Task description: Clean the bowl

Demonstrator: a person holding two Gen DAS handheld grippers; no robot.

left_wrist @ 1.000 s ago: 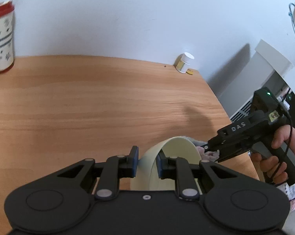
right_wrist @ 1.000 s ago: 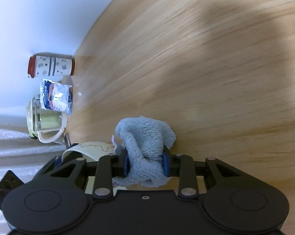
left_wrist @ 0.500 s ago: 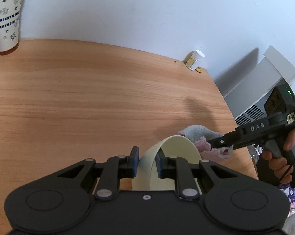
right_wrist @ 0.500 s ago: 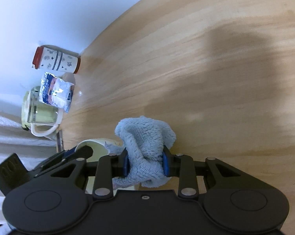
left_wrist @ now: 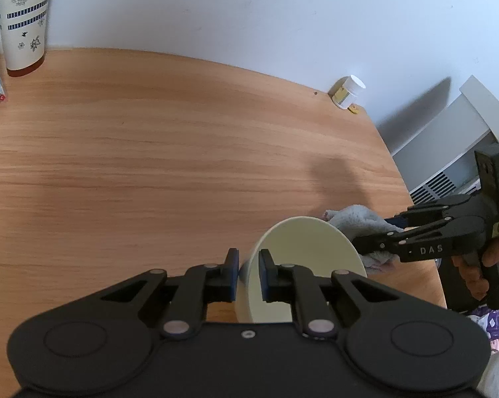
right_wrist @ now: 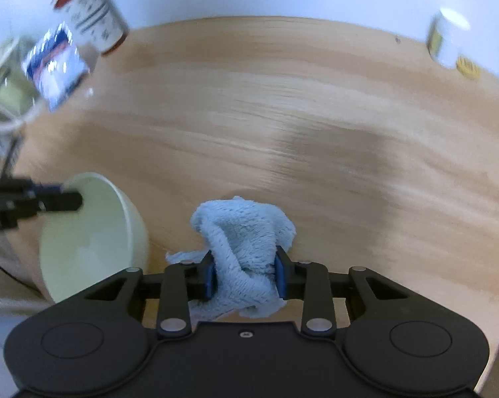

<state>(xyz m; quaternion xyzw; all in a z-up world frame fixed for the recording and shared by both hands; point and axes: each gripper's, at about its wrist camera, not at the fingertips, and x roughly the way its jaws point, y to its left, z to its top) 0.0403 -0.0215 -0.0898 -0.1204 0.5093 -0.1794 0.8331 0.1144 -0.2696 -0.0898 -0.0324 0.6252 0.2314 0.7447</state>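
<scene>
Left gripper (left_wrist: 248, 273) is clamped on the rim of a pale cream bowl (left_wrist: 302, 258), one finger inside the wall and one outside, holding it tipped on its side above the near edge of the wooden counter (left_wrist: 170, 152). Just to the right of the bowl, the right gripper (right_wrist: 244, 280) is pinched tight on a bunched grey-blue cloth (right_wrist: 246, 242), which sits beside the rim rather than inside the bowl.

The hold on the bowl is a thin pinch on one edge; a hard push from the cloth could, by the look of it, twist the bowl out of the fingers or knock it off the counter edge. The right-wrist view is smeared by motion, suggesting a fast swing that might miss the opening.

The letters "DAS" are legible on the right gripper's side. Far behind the bowl, a tall floral tumbler (left_wrist: 24, 16), a printed packet (right_wrist: 55, 66) and a small white-capped jar (left_wrist: 347, 91) carry markings too small or blurred to read.
</scene>
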